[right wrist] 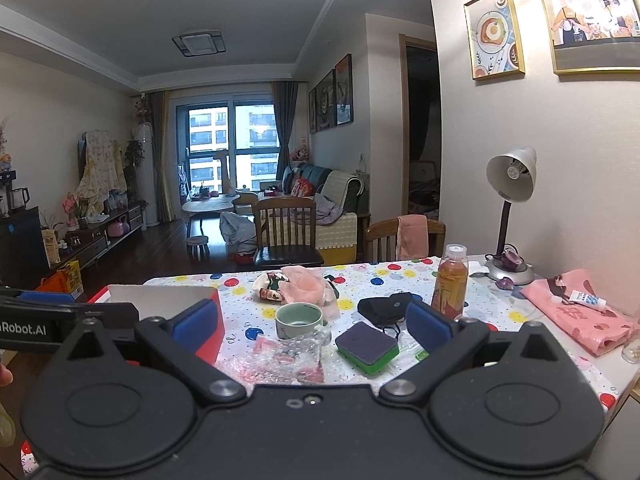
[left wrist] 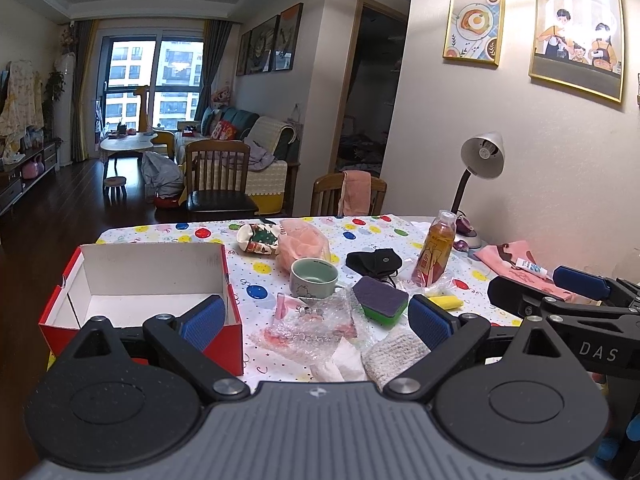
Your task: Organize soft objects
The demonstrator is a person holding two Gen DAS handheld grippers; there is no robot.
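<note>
Nothing looks sorted yet. In the left wrist view the red box (left wrist: pixel 144 300) sits at the lower left of the frame with its white inside bare as far as its near wall lets one see, so I judge the task to be at its very start.

All the soft things lie loose on the tabletop (left wrist: pixel 360 236). The purple-and-green sponge (left wrist: pixel 380 300) is at centre frame, just right of the bubble wrap (left wrist: pixel 316 320), which spreads below the green cup (left wrist: pixel 314 280). A white knitted cloth (left wrist: pixel 396 354) lies at lower centre, beside the right blue pad. The black mask (left wrist: pixel 374 262) is just past the sponge, and the pink mesh puff (left wrist: pixel 302 248) and a patterned fabric piece (left wrist: pixel 258 240) sit toward the far edge, above the cup. A pink cloth (right wrist: pixel 576 308) lies at the right of the right wrist view.

The cup appears empty, though its bottom is not clearly shown. The drink bottle (left wrist: pixel 436 250) holds amber liquid and stands capped right of the mask.

The left gripper (left wrist: pixel 316 320) has its fingers spread wide with nothing between them. The right gripper (right wrist: pixel 308 322) is likewise wide apart and holds nothing.
</note>
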